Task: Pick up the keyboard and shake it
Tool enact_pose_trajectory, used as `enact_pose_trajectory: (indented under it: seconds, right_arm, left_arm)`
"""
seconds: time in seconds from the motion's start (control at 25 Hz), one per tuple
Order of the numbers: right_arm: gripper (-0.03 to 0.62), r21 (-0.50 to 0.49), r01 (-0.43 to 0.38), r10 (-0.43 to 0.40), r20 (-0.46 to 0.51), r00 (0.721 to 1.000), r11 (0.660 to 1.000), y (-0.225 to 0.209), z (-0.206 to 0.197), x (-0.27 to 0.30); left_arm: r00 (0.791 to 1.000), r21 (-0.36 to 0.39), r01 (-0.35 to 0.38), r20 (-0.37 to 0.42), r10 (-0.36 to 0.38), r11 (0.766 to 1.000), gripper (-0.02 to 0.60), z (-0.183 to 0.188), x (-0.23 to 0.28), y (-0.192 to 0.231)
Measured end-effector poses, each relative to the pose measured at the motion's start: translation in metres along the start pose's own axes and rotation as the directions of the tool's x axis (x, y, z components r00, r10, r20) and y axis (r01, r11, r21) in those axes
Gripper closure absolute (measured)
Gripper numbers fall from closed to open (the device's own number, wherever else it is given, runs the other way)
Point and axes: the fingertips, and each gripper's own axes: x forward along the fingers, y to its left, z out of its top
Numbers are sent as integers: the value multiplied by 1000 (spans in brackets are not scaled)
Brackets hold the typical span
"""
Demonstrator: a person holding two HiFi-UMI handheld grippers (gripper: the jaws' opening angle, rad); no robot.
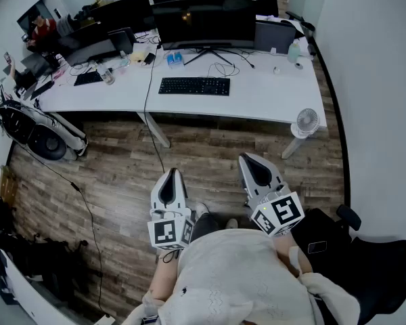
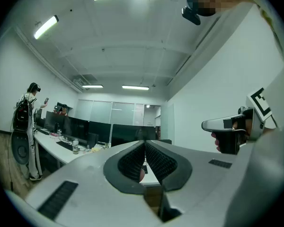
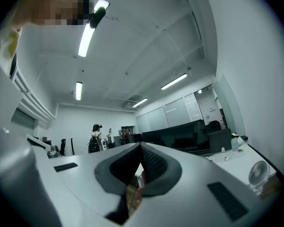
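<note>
Nearest me, low in the head view, I hold both tools level at my waist with nothing in either. The left tool (image 1: 170,174) has its jaws pressed together, and its own view shows the ribbed pads meeting at the tip (image 2: 145,144) with nothing between them. The right tool (image 1: 247,159) looks the same, its pads closed on each other (image 3: 140,146) and nothing caught there.

Beyond the tools a stretch of brown wood-plank floor (image 1: 122,171) separates me from the work, so I judge the task has not begun: no approach, no grasp, no lift, no shake. All of that is left.

Further up the frame stands the long white tabletop (image 1: 264,99). The flat black rectangular keyboard (image 1: 194,86) lies on it, upper centre of the head view, well apart from both tools. It sits just in front of the foot of the wide black monitor (image 1: 204,20). Its long axis runs left to right across the frame, roughly parallel to the tabletop's near edge, with one long side turned toward me. I cannot make out which way the key legends face.
</note>
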Motion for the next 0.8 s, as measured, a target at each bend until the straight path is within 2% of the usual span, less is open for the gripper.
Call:
enact_pose_trajectory:
  seconds: [0.48, 0.8]
  right_arm:
    - [594, -7, 13, -14, -16, 1000, 1000, -3, -6, 0]
    - [594, -23, -6, 5, -40, 999, 1000, 1, -14, -1]
  left_arm:
    - [1000, -8, 5, 2, -5, 1000, 561, -5, -1, -1]
    - [1000, -21, -2, -4, 2, 1000, 561, -8, -1, -3]
